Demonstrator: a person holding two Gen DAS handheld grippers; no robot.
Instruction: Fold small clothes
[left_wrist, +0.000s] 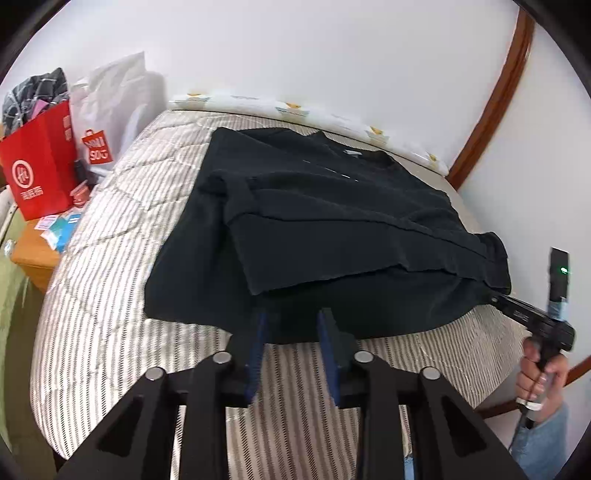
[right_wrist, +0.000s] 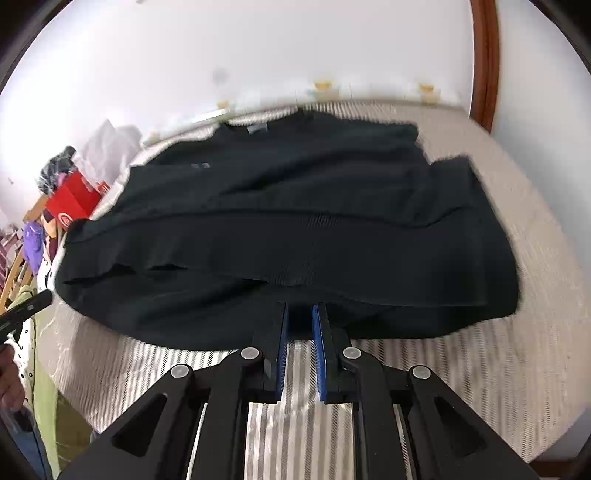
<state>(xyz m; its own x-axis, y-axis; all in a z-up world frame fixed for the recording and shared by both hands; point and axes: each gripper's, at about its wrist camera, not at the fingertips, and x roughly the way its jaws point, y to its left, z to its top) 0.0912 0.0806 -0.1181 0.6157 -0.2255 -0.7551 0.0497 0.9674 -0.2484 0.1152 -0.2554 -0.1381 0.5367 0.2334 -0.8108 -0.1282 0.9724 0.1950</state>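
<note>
Black shirt (left_wrist: 325, 229) lies flat on the striped mattress (left_wrist: 110, 229), collar end toward the white wall (left_wrist: 295, 48), hem toward the near mattress edge. One side panel of the shirt is folded over onto the body, its edge showing as a raised layer across the middle. A small pale label (right_wrist: 257, 129) sits at the shirt's neckline.

Left gripper (left_wrist: 291, 317) sits at the shirt's near hem, blue pads (left_wrist: 256, 347) either side of a clear gap, striped mattress visible between them. Jaws spread, tips at the hem edge; can't tell if they touch the cloth.

Right gripper (right_wrist: 300, 314) also at the shirt's near hem, toward the other corner. Blue pads (right_wrist: 318, 350) apart with a narrower gap, mattress stripes showing between; nothing pinched in the visible part. Tips meet the dark hem line, contact unclear. In the left wrist view its black body pokes in under the shirt's right corner, held by a hand (left_wrist: 541, 373) in a denim sleeve.

Beside the mattress, on the shirt's left side: red paper bag (left_wrist: 40, 162) with dark checked cloth stuffed in, white plastic bag (left_wrist: 114, 99) just behind it, both on a wooden nightstand (left_wrist: 33, 254) with some small packets. Brown wooden trim (left_wrist: 495, 96) runs up the wall past the shirt's collar end.
</note>
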